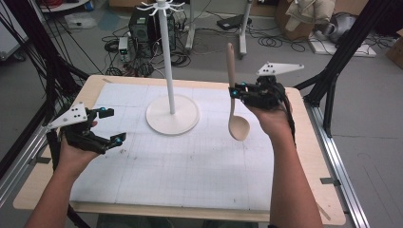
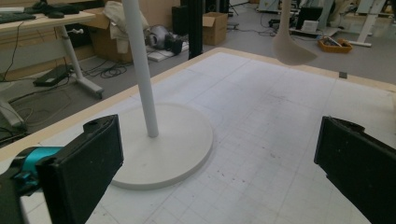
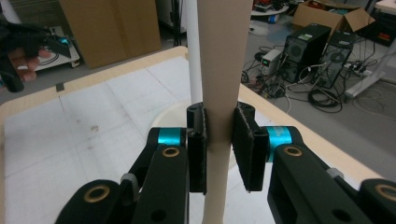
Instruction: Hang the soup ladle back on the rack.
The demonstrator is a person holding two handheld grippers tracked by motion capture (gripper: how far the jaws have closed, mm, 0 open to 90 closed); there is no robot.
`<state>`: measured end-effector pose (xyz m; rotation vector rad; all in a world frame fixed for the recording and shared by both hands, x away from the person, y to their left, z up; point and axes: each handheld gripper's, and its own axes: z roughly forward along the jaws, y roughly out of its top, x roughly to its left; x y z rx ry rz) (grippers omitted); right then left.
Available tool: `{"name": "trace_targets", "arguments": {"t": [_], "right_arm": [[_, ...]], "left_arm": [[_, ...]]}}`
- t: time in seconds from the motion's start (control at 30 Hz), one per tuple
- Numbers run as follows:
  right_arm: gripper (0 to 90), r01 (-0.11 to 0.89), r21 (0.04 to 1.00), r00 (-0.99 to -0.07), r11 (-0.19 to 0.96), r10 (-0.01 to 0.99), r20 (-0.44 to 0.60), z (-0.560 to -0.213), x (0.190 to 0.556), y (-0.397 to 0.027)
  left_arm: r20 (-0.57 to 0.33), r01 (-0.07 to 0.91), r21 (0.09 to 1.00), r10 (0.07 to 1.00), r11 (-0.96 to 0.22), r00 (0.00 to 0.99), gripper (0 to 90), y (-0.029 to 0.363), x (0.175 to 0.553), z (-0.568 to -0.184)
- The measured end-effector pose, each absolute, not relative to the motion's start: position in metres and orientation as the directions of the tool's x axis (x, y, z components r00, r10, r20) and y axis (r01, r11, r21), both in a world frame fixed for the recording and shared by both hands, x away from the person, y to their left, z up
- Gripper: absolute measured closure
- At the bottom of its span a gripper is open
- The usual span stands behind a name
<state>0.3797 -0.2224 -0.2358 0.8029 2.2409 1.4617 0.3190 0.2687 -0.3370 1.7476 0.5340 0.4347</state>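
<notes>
the right gripper point(image 1: 234, 91) is clamped on the handle of a wooden spoon point(image 1: 234, 90), holding it upright above the table point(image 1: 313, 156), handle up and bowl down. in the high view the spoon hangs clear of the white mat point(image 1: 190, 161), its bowl to the right of the round base of the white stand point(image 1: 171, 114) and apart from it. in the right gripper view both black pads point(image 3: 198, 149) press against the handle from either side, with the stand's pole just behind it.

the left gripper point(image 1: 109, 126) sits over the left edge of the mat with its jaws wide apart and nothing between them. in the left gripper view the stand point(image 2: 161, 144) is ahead between the two jaws, and the bowl of the spoon point(image 2: 290, 49) hangs above the far part of the mat.
</notes>
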Motion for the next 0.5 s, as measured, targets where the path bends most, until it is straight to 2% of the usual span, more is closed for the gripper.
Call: {"name": "trace_targets", "arguments": {"t": [0.5], "right_arm": [[77.0,0.242,0.901,-0.816,0.361,0.578,-0.013,-0.186,0.43,-0.18]], "left_arm": [[0.007,0.118,0.977,0.577,-0.18,0.817,1.7,0.279,0.325,-0.338]]}}
